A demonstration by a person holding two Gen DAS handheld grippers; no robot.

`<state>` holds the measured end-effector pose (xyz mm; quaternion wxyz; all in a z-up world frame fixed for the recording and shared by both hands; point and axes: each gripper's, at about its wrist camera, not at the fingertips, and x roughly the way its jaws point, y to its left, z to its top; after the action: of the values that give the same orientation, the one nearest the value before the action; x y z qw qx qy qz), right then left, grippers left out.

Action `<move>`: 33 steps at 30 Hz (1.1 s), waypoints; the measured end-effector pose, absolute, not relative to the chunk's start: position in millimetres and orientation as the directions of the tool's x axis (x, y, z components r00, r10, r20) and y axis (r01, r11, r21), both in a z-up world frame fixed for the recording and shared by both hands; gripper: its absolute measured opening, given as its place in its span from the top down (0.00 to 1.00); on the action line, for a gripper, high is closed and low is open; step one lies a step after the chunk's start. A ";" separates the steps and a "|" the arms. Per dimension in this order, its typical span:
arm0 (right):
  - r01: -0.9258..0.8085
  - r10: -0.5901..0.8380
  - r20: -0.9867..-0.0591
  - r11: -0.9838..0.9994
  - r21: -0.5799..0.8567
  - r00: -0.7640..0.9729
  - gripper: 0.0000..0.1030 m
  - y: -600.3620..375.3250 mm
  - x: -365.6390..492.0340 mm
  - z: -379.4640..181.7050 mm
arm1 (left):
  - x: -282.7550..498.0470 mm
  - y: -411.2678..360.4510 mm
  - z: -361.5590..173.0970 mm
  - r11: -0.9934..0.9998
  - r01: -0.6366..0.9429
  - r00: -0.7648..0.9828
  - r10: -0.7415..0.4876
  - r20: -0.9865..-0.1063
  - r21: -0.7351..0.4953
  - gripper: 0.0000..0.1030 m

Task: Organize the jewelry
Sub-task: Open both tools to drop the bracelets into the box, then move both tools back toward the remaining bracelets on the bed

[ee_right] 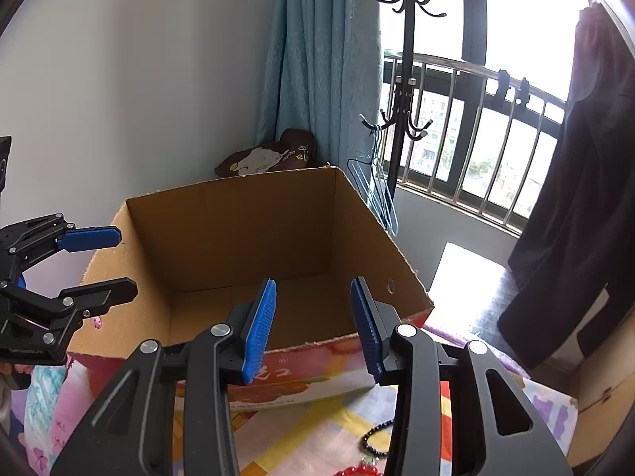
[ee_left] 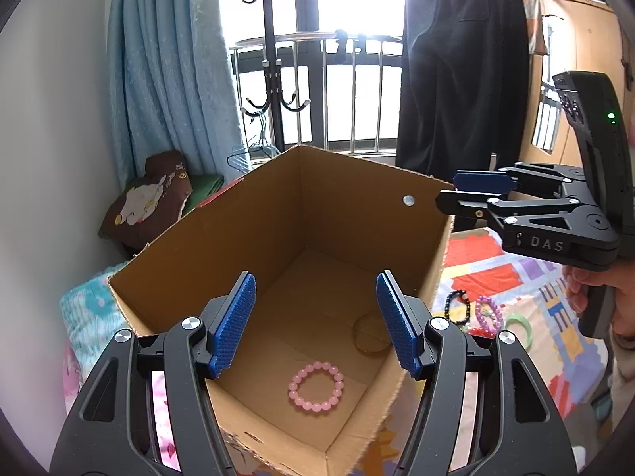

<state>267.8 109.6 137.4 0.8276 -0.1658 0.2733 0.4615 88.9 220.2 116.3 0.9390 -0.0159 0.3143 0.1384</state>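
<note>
Over the box: the left gripper (ee_left: 315, 325) hangs above the open cardboard box (ee_left: 222, 230), its blue pads spread wide with nothing between them.
Beside the rim: the right gripper (ee_right: 313, 327) sits just short of the near wall of the same box, jaws parted less widely, also empty; from the left view it shows side-on at the far right corner (ee_left: 468, 192).
Already sorted: a pink bead bracelet (ee_left: 316, 392) lies flat on the box floor, and a thin golden bangle (ee_left: 371, 335) rests further in, partly hidden behind the left tool's right pad.
Still out: a black bead bracelet (ee_left: 458, 307), a purple bead bracelet (ee_left: 489, 313) and a green ring (ee_left: 518, 323) lie close together on the patterned mat (ee_left: 512, 269) outside the box's right wall; a red beaded piece (ee_right: 363, 470) shows at the bottom edge of the right view.
Progress, as a judgement: roughly partway, two pieces in and several left.
Risk one: the remaining pieces crowd each other, so a pinch on one loop may well snag its neighbour and drag both.
Risk two: round beads on ridged pads can roll out if the grip catches only the edge of a strand.
Risk three: the box wall is light card, and a tool swinging across could knock the rim and shift or tip it.
Risk four: both tools work near the same corner and could collide.
</note>
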 end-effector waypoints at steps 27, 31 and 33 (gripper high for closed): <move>-0.758 0.659 -0.565 0.647 0.089 0.496 0.38 -54.4 272.0 134.2 | 120.6 89.1 116.6 0.994 -0.095 0.807 0.112 -0.580 0.060 0.26; -0.749 0.645 -0.566 0.659 0.072 0.513 0.38 -69.8 273.3 127.6 | 128.8 72.1 111.3 0.996 -0.073 0.810 0.086 -0.580 0.046 0.26; -0.741 0.634 -0.573 0.668 0.067 0.520 0.38 -78.4 274.5 121.9 | 132.7 63.6 106.6 0.997 -0.070 0.812 0.079 -0.579 0.038 0.26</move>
<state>274.5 -78.4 121.9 0.8667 -0.0928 0.2878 0.3966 132.7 63.6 106.6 0.9517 0.0073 0.3044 0.0393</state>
